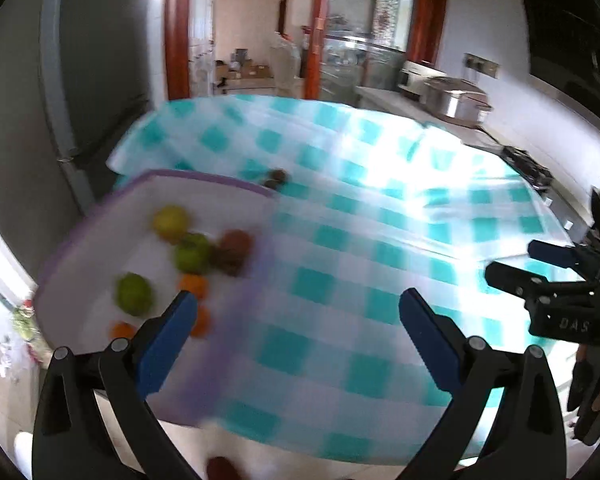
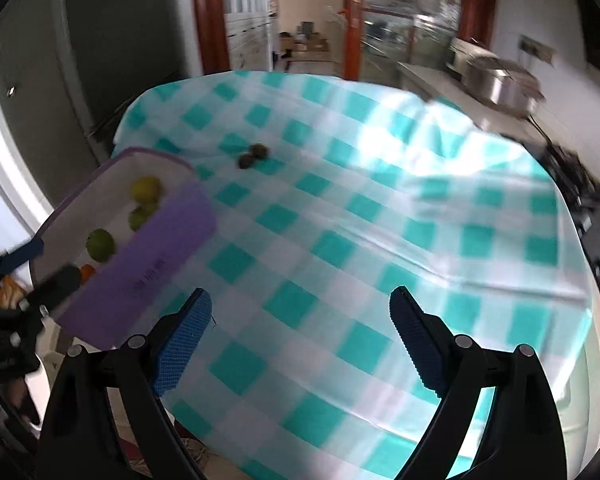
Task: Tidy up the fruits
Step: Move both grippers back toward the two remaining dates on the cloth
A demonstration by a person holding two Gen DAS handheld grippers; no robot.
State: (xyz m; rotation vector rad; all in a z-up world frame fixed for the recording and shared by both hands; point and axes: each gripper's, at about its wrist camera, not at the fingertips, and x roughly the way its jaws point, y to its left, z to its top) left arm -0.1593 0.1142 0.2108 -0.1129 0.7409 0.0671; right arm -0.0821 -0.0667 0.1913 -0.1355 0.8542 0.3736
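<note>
Holding nothing in either wide gripper (image 1: 298, 308) (image 2: 300, 306), I see most fruit binned (image 1: 100, 216); two dark fruits (image 2: 253, 156) remain.

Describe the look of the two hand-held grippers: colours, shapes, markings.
Left hand-held gripper: two black curved plastic arms with round grey pivot bolts, each ending in a blue ridged pad. Right hand-held gripper: the same black frame and bolts, with blue cross-hatched pads. From the left wrist camera, its black body carries pale lettering too blurred to read surely.

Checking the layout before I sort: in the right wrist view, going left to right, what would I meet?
left gripper → purple-rimmed tray with fruit → two dark fruits on the checked cloth → steel pot.
</note>
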